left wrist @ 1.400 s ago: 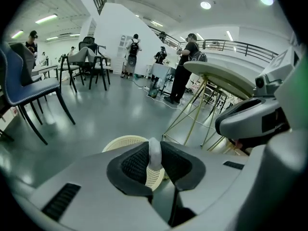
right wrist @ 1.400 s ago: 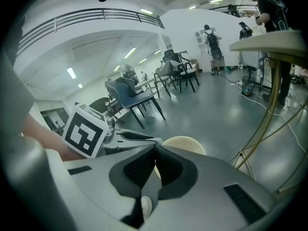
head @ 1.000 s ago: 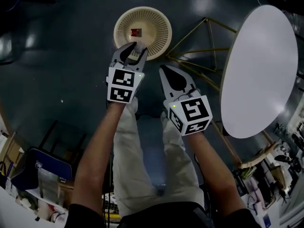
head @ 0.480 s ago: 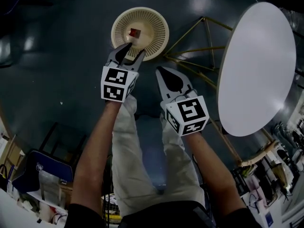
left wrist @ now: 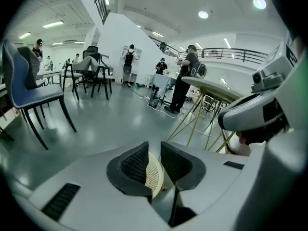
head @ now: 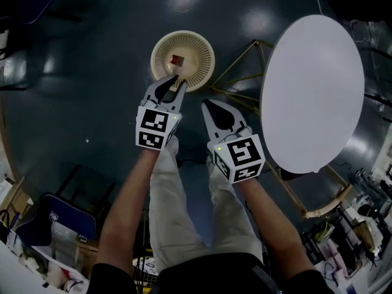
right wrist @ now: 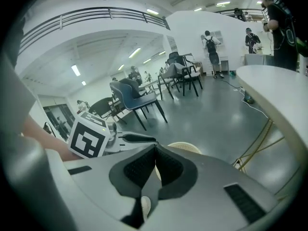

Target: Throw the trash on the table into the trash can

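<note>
Head view: left hand-held gripper [head: 176, 80] empty, narrowed, ajar; right one [head: 206, 103] together; latticed bin [head: 197, 52].

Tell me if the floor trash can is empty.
Not empty. In the head view a small red piece lies on the bottom of the cream mesh trash can.
</note>
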`<state>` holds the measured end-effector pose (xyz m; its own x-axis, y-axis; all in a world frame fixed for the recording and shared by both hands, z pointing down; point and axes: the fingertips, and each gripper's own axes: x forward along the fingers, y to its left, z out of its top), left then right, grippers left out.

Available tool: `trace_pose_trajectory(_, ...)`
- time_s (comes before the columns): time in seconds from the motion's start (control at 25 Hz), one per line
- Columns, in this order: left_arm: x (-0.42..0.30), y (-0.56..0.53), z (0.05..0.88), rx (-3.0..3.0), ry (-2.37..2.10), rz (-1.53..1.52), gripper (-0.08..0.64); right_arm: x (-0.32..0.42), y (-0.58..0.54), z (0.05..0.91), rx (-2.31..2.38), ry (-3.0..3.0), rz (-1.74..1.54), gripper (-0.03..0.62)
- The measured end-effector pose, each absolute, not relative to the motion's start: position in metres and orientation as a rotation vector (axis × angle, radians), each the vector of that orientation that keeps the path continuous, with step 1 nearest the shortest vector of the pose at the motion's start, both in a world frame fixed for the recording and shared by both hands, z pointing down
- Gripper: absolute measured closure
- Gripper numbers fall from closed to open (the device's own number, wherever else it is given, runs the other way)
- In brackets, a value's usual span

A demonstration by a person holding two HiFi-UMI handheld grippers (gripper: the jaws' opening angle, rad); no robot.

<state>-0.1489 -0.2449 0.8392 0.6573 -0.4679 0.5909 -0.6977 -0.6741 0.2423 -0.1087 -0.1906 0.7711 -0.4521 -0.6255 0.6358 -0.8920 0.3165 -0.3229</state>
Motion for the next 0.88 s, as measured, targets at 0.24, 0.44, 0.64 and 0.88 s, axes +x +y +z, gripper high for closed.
trace_pose_trajectory(0.24, -0.144, -0.237, 0.761, 2.442, -0.913, 0.602, 0.477, -0.107, -0.184, 0.713, 1.348, -2.231, 0.890, 0.572)
trace_pose_trajectory(0.44, -0.131, -0.222, 0.691, 2.549, -0.905, 0.536, 0.511, -0.099, -0.179, 0.661, 1.382, -2.258, 0.862, 0.572)
trace_pose_trajectory(0.64, -0.124, -0.207, 0.635, 2.542, -0.915, 0.509, 0.525, -0.092, -0.169, 0.610, 1.389, -2.274, 0.812, 0.572)
trace_pose_trajectory(0.88, -0.108, -0.186, 0.555, 2.595, -0.940, 0.476, 0.538, -0.076, -0.144, 0.541, 1.371, -2.311, 0.728, 0.572)
